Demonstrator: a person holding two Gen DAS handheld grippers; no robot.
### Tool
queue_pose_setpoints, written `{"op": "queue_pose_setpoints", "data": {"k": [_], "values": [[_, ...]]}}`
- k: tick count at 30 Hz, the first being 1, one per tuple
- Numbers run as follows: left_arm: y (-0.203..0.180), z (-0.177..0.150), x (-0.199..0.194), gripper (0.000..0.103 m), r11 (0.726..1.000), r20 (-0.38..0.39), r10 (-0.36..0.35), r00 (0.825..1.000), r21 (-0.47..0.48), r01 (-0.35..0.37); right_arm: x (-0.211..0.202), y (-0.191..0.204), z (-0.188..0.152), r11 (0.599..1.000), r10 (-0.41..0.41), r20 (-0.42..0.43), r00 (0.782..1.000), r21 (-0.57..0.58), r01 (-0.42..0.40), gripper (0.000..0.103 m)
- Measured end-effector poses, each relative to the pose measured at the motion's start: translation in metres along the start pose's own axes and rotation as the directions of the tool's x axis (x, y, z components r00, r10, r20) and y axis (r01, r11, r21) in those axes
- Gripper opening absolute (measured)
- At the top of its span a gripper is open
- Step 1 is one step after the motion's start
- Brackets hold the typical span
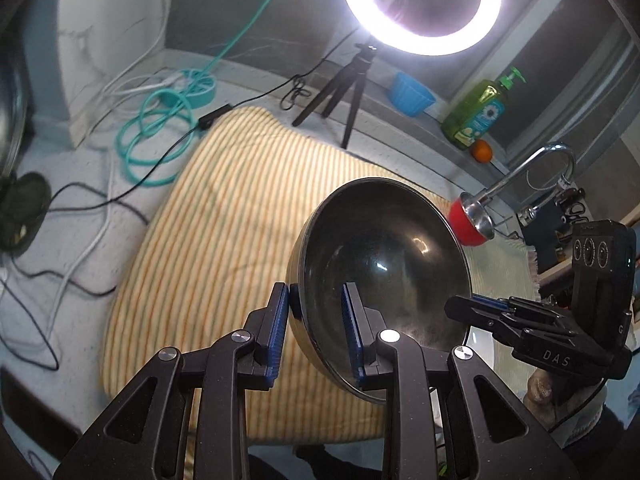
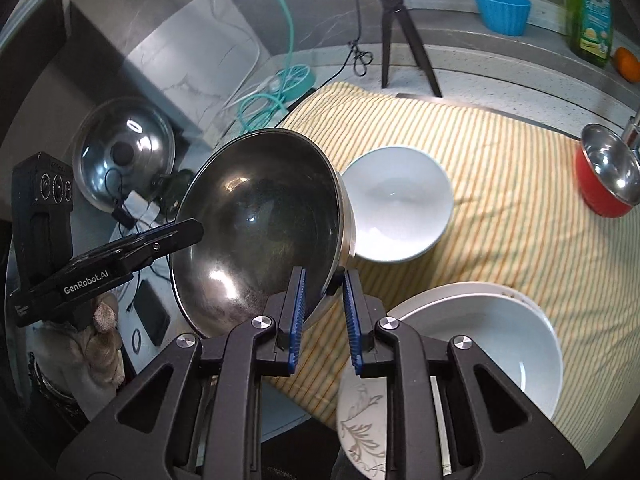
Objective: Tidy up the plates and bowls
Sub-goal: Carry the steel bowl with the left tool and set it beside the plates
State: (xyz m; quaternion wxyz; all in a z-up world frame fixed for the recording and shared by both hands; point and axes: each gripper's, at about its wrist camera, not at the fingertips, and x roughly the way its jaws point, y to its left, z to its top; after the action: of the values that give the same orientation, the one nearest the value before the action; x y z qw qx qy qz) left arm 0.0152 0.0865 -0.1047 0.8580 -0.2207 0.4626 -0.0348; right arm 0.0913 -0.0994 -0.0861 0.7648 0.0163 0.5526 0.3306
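Both my tongs are on the same steel bowl (image 1: 384, 264), held tilted in the air above the striped yellow cloth (image 1: 224, 216) on the desk (image 1: 80, 264). Left tongs (image 1: 316, 328) closed down on the bowl's rim, one blue pad outside the wall, one inside. Right tongs (image 2: 324, 312) narrowed onto the opposite rim the same way, pads either side of the edge. In the right wrist view the bowl's mouth faces me.

On the cloth behind the steel bowl sits a white bowl (image 2: 398, 204), upright. Nearer me, a larger white bowl (image 2: 492, 344) rests on a white plate (image 2: 516, 294). A floral-patterned plate (image 2: 362, 420) pokes up under the right tongs; can't tell what it rests on. Red bowl with steel lining (image 2: 608, 176) at the cloth's far right edge, well apart from the rest.
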Motion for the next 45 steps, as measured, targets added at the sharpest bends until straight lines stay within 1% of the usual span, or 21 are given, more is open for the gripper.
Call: {"op": "queue_pose_setpoints", "data": {"k": [6, 17, 27, 35, 40, 41, 42, 45], "values": [[0.018, -0.015, -0.003, 0.025, 0.998, -0.004, 0.011, 1.000, -0.058, -0.011, 0.018, 0.016, -0.009, 0.999, 0.007, -0.042, 0.999, -0.035, -0.008, 0.020], [0.039, -0.035, 0.009, 0.025, 0.994, -0.046, 0.031, 0.998, -0.102, -0.036, 0.044, 0.021, -0.022, 0.998, -0.007, -0.108, 0.994, -0.064, 0.000, 0.020], [0.045, -0.044, 0.026, 0.025, 0.994, -0.094, 0.049, 0.994, -0.095, -0.058, 0.066, 0.019, -0.031, 0.997, -0.035, -0.151, 0.988, -0.074, 0.024, 0.020], [0.041, -0.042, 0.028, 0.025, 0.995, -0.090, 0.056, 0.994, -0.071, -0.063, 0.069, 0.017, -0.030, 0.997, -0.037, -0.157, 0.987, -0.067, 0.027, 0.020], [0.041, -0.043, 0.028, 0.025, 0.995, -0.093, 0.058, 0.994, -0.070, -0.065, 0.066, 0.017, -0.029, 0.997, -0.034, -0.148, 0.988, -0.069, 0.024, 0.023], [0.041, -0.042, 0.028, 0.025, 0.995, -0.092, 0.059, 0.994, -0.070, -0.066, 0.065, 0.016, -0.029, 0.997, -0.043, -0.141, 0.989, -0.069, 0.034, 0.023], [0.041, -0.042, 0.027, 0.025, 0.995, -0.090, 0.062, 0.994, -0.070, -0.068, 0.063, 0.016, -0.029, 0.997, -0.044, -0.138, 0.989, -0.070, 0.034, 0.025], [0.041, -0.039, 0.023, 0.025, 0.995, -0.077, 0.070, 0.995, -0.068, -0.075, 0.057, 0.013, -0.028, 0.998, -0.036, -0.122, 0.992, -0.059, 0.029, 0.041]]}}
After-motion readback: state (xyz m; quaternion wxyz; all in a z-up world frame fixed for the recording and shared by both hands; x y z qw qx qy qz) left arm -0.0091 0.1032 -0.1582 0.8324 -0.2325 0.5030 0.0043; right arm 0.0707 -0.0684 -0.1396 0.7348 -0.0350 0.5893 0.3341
